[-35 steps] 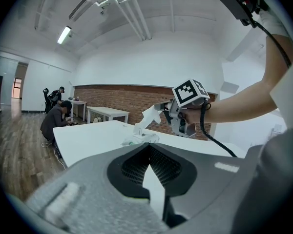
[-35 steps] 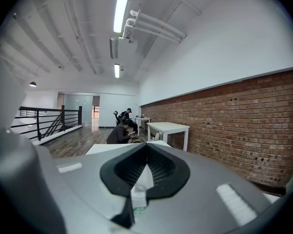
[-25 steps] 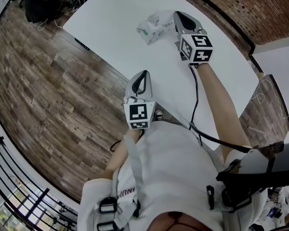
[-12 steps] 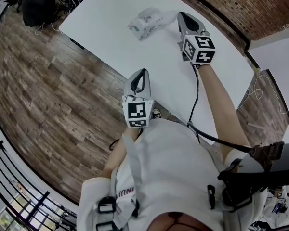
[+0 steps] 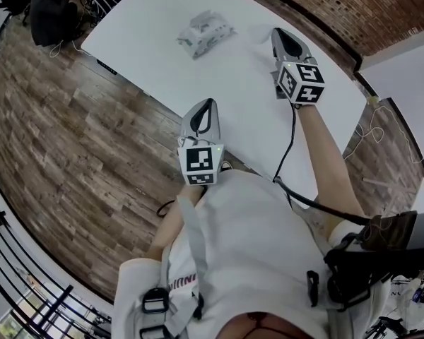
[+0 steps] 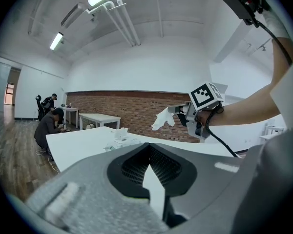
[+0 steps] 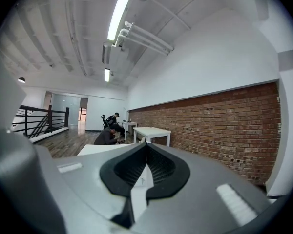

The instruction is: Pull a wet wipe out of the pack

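The wet wipe pack (image 5: 203, 34) lies on the white table (image 5: 162, 55), far side, with a tuft sticking up from its top; the left gripper view also shows the pack (image 6: 118, 139). My right gripper (image 5: 277, 34) hangs over the table to the right of the pack, apart from it. It is shut on a white wet wipe (image 6: 162, 118) that dangles from its tip. My left gripper (image 5: 209, 104) hovers over the table's near edge, shut, with nothing held.
Dark bags and cables (image 5: 53, 13) lie on the wooden floor beyond the table's left corner. A crouching person (image 6: 51, 126) and other white tables (image 6: 100, 118) stand further back by a brick wall. A cable (image 5: 288, 154) runs along my right arm.
My right gripper has drawn away from the pack to the right, taking the wipe with it. The left gripper has shifted only a little.
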`<state>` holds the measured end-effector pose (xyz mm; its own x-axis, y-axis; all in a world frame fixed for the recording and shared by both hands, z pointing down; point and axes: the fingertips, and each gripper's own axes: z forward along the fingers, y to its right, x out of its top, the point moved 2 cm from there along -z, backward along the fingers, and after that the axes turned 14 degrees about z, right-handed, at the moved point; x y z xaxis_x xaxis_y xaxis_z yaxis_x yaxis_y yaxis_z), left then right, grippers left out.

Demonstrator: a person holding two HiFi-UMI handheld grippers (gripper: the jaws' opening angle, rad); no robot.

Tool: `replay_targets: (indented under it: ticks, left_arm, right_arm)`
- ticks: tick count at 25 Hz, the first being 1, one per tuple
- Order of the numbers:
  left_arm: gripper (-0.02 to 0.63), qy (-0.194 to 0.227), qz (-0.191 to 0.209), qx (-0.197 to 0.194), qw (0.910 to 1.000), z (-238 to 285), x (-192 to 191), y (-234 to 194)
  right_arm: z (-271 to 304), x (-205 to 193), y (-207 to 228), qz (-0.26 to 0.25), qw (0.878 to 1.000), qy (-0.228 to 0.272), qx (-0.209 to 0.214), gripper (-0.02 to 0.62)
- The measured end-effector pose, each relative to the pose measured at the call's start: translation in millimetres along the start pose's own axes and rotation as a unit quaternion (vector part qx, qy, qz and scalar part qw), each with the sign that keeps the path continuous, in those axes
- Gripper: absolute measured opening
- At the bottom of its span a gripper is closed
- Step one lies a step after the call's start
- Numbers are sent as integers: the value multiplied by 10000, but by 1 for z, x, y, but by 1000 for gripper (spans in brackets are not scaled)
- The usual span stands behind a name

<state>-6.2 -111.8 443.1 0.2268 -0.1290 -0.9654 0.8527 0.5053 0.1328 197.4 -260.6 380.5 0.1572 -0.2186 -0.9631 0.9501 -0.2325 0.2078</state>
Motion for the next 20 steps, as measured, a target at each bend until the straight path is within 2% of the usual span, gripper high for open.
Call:
replay_targets:
  ticks: [10, 17, 20]
  left_arm:
    - [2, -103, 70, 139, 9998, -2, -2, -3]
    - [2, -162, 63, 113, 9998, 1, -5, -1]
    - [2, -172, 62, 127, 9998, 0, -6, -2]
  right_arm:
    - [-20, -22, 19, 166, 9997, -191, -74, 8]
    - [-34, -51, 4, -301, 9982, -506, 109, 6]
    - [-39, -73, -7, -220, 9971, -704, 212, 8]
